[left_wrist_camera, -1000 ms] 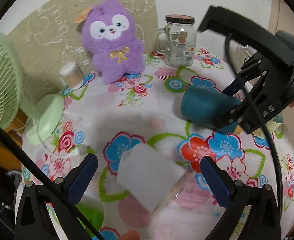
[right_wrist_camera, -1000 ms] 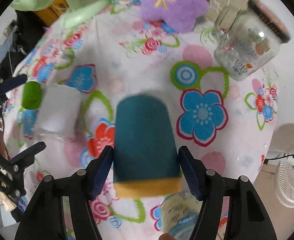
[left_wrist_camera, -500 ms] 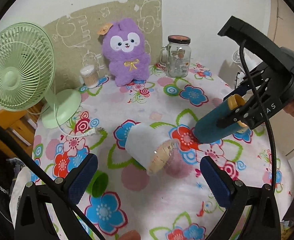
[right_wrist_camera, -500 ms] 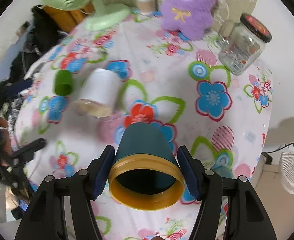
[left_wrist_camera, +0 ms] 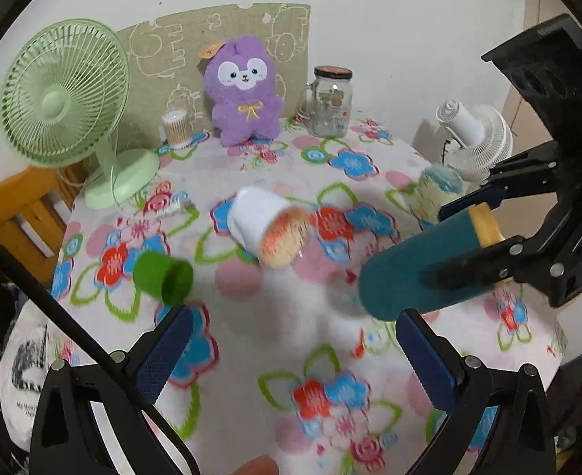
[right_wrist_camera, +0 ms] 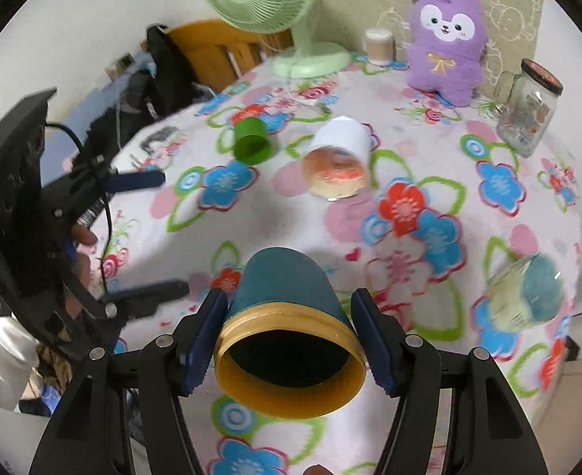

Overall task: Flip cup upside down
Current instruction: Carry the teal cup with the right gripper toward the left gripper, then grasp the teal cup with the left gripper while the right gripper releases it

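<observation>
My right gripper [right_wrist_camera: 291, 340] is shut on a teal cup with a yellow rim [right_wrist_camera: 287, 316]. It holds the cup in the air, lying nearly level, mouth toward the camera. In the left wrist view the same cup [left_wrist_camera: 417, 273] hangs at the right in the right gripper [left_wrist_camera: 488, 253]. My left gripper [left_wrist_camera: 291, 348] is open and empty above the table's near side; it also shows at the left of the right wrist view [right_wrist_camera: 144, 233]. A white cup [left_wrist_camera: 259, 221] lies on its side mid-table. A small green cup [left_wrist_camera: 164, 277] lies on its side to its left.
A floral tablecloth [left_wrist_camera: 291, 356] covers the table. At the back stand a green fan [left_wrist_camera: 65, 91], a purple plush toy [left_wrist_camera: 247, 91], a glass jar [left_wrist_camera: 330, 103] and a cotton-swab tub [left_wrist_camera: 176, 128]. A yellow-teal cup [right_wrist_camera: 528, 293] sits at the right edge. A white fan [left_wrist_camera: 472, 138] stands beyond it.
My right gripper has lifted the teal cup off the table and tipped it toward level. Both grippers have pulled back and up from the table. The white cup has not moved.
</observation>
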`<action>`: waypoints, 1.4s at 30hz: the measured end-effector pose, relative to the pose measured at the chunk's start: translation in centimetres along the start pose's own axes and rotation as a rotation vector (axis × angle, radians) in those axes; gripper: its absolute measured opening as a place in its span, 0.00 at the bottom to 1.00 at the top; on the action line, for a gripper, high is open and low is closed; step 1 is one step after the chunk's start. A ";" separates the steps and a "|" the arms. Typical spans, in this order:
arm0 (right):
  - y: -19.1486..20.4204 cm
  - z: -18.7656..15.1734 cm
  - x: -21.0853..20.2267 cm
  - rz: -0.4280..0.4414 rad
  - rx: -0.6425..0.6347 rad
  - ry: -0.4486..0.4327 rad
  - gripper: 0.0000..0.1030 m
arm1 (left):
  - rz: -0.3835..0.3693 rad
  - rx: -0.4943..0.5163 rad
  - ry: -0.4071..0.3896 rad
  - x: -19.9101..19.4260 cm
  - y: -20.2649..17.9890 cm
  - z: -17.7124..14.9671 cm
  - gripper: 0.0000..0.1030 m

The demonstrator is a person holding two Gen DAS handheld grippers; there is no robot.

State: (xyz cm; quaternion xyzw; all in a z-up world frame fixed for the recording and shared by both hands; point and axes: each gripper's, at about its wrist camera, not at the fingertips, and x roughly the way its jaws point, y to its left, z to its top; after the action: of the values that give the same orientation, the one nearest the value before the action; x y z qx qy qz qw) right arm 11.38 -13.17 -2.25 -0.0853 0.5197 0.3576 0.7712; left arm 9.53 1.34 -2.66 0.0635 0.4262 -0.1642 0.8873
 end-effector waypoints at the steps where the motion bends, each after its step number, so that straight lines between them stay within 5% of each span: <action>1: 0.3 -0.7 0.0 0.014 0.005 -0.019 0.65 | -0.001 0.002 0.001 -0.3 -0.3 -0.8 1.00; 16: 2.9 -9.1 0.7 -0.006 -0.023 -0.202 0.65 | -0.013 -0.032 0.040 -0.5 -3.7 -9.4 1.00; 23: 2.7 -10.9 1.0 0.013 -0.009 -0.169 0.71 | -0.038 -0.090 0.047 -0.1 -3.6 -10.3 1.00; 37: -0.9 -11.8 -4.5 0.027 0.103 -0.288 0.80 | -0.054 -0.109 0.019 -1.7 -4.0 -10.2 1.00; 42: -0.4 -12.9 -6.0 0.025 0.103 -0.271 0.92 | -0.057 -0.125 0.017 -2.1 -4.5 -10.2 1.00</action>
State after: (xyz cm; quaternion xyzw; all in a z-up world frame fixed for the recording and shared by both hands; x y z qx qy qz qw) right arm 0.82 -22.73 -2.88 0.0102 0.4298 0.3483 0.8330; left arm -0.75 0.19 -7.32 -0.0026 0.4448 -0.1620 0.8809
